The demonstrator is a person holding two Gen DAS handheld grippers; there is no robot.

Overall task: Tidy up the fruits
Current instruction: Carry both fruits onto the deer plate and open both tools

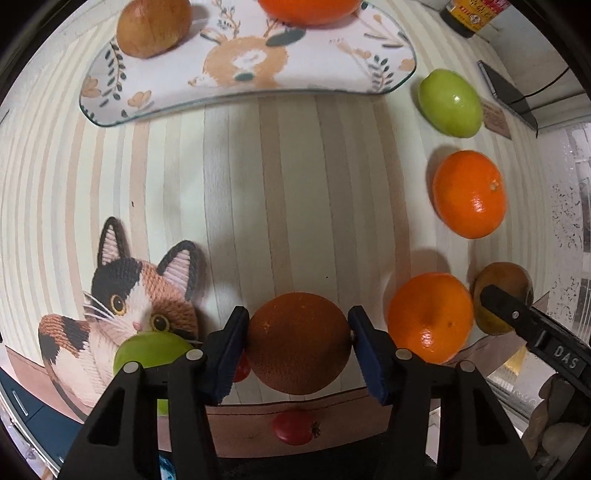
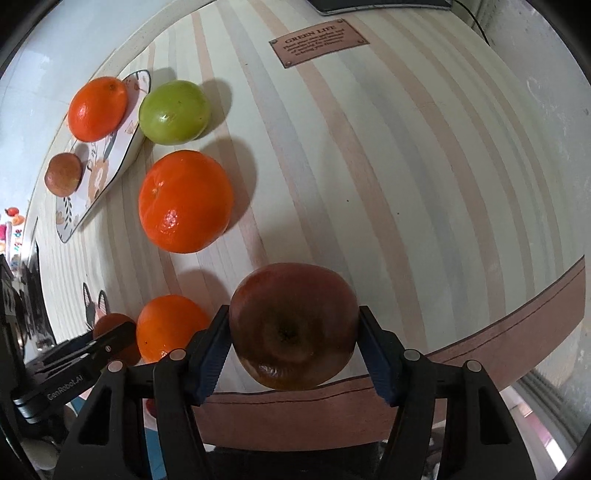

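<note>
Left gripper (image 1: 297, 334) clamped on a dark, shaded orange (image 1: 297, 341), blue pads pressed against both flanks, fruit low near the mat's brown border. Right gripper (image 2: 293, 328) likewise closed on a reddish-brown apple (image 2: 293, 325), pads touching each side, stem hollow facing the camera. Just beside the gripped orange, on its right, a bright orange (image 1: 430, 317); beyond that, the right gripper's finger across the brownish apple. Further along the right side of the striped mat (image 1: 288, 177), another orange (image 1: 469, 194) and a green apple (image 1: 450, 103), well apart from the grippers. At the far end, a floral plate (image 1: 251, 74) carrying a brown fruit (image 1: 153, 26) and an orange (image 1: 310, 9) — both partly cut off at the frame's top. Cat-shaped coaster (image 1: 122, 295) at left, a green fruit (image 1: 147, 352) resting against its lower edge, half hidden behind the gripper. Small red fruit (image 1: 295, 428) below the mat's edge — possibly a cherry tomato, hard to tell. "GREEN LIFE" label (image 2: 319, 42) stitched near the mat's far corner.
</note>
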